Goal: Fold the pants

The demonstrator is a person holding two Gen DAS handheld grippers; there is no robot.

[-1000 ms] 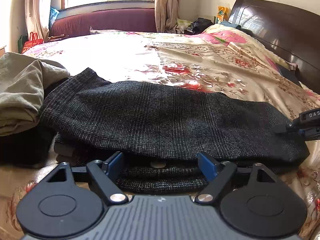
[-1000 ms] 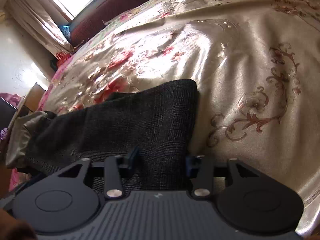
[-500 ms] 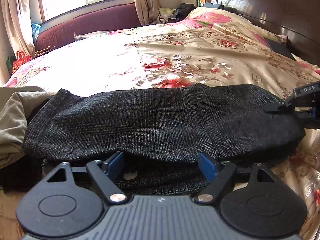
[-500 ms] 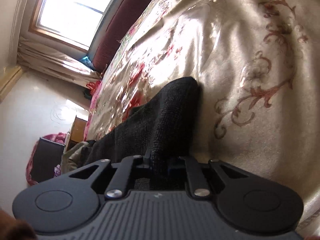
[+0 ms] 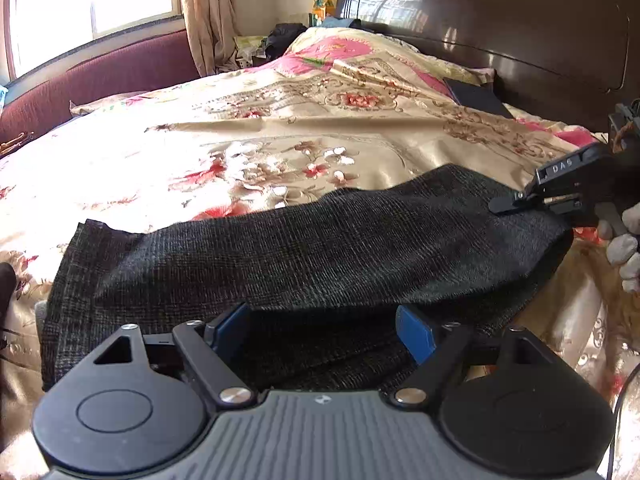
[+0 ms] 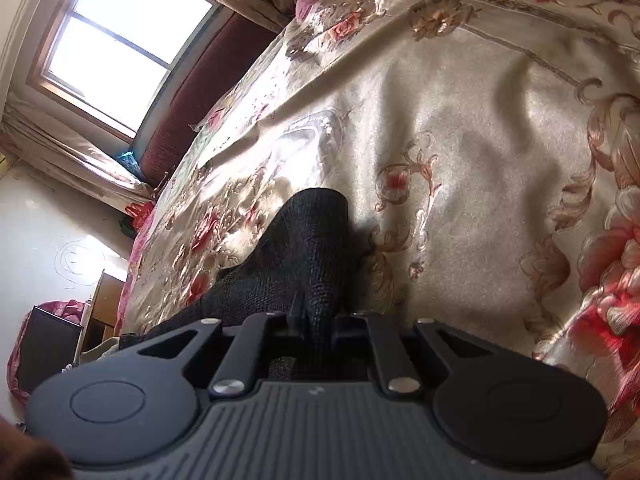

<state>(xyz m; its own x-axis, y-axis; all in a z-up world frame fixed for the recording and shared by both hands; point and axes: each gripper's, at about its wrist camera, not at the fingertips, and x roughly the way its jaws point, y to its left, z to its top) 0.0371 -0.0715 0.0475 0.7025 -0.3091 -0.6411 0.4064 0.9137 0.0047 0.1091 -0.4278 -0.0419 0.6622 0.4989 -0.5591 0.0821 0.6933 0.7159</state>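
The dark grey checked pants [image 5: 304, 256] lie folded lengthwise across the floral bedspread [image 5: 280, 140]. My left gripper [image 5: 322, 330] is open, its blue fingertips [image 5: 414, 332] at the near edge of the pants, with cloth between them. My right gripper [image 6: 318, 320] is shut on the pants' right end [image 6: 308, 248], which bunches up between its fingers. In the left wrist view the right gripper [image 5: 516, 202] shows at the far right, pinching that same end and lifting it slightly.
A dark wooden headboard [image 5: 500, 28] stands at the back right. A maroon padded bench [image 5: 100, 76] runs under the window. A dark flat object [image 5: 476, 96] lies by the pillows. A gloved hand [image 5: 624, 240] holds the right gripper.
My right gripper has closed on the pants' end and lifted it. The left gripper's view has swung right, so the olive clothes at the left have left the frame.
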